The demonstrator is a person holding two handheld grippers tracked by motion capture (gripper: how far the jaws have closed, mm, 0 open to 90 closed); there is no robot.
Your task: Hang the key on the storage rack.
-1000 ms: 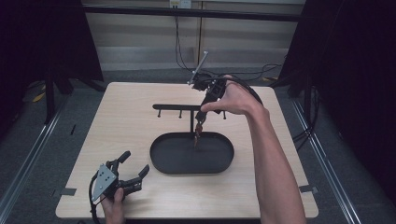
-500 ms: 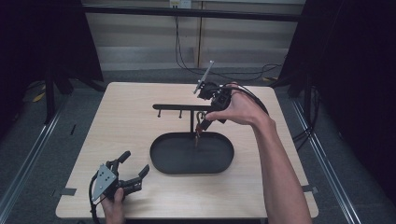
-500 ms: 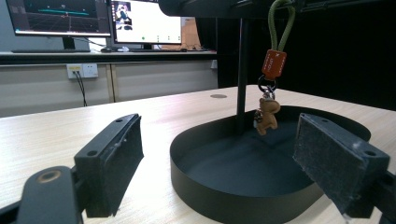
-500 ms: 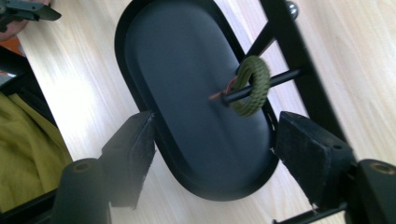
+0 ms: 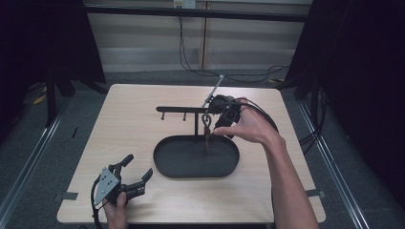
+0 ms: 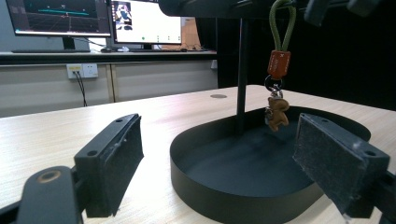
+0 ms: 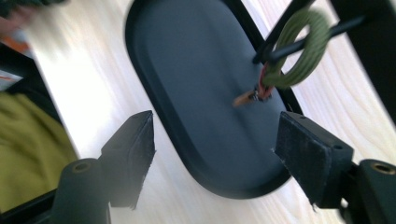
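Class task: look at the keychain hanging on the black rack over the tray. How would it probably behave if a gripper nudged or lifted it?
The keychain would probably swing when nudged, since it hangs free from one peg by its green cord loop. It is likely floppy: cord, tag, ring and small brown charm are linked loosely. It looks light, so the rack seems unlikely to tip.

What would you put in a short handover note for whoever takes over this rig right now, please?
Left gripper: open, resting on the table near its front left corner, holding nothing.
Right gripper: open, nothing between the jaws, just right of the rack.
Keychain: green loop hooked on a rack peg, charm dangling above the black oval tray.
Done: keychain appears hung and released.
Left: probably draw the right hand clear; other pegs are bare.
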